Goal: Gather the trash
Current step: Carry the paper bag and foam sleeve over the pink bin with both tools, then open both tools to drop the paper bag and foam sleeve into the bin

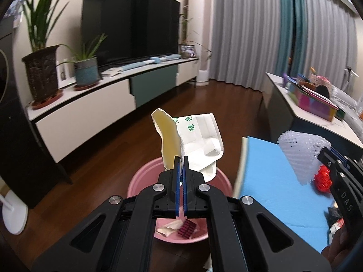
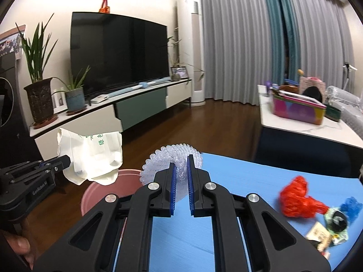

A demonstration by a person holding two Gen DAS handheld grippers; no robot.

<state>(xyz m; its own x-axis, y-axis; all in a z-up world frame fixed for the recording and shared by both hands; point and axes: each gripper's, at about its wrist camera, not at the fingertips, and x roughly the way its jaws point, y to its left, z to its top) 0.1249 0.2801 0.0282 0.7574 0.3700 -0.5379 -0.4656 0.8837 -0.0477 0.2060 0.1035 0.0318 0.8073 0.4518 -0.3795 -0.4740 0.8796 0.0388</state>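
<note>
With your left gripper (image 1: 181, 158) clamped on the torn paper bag (image 1: 199, 140) above the pink basin (image 1: 140, 176) and your right gripper (image 2: 181, 158) pinching the white foam net (image 2: 174, 156) over the blue table (image 2: 238, 181), centre each piece over the basin before letting go.

pink basin (image 1: 145, 172) mouth open, blue table (image 1: 272, 172) beside

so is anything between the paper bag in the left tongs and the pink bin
Nothing visible. The left tongs hold the paper bag in the air right above the open pink bin, with only empty space beneath. The white foam net in the right tongs is off to the side.
</note>
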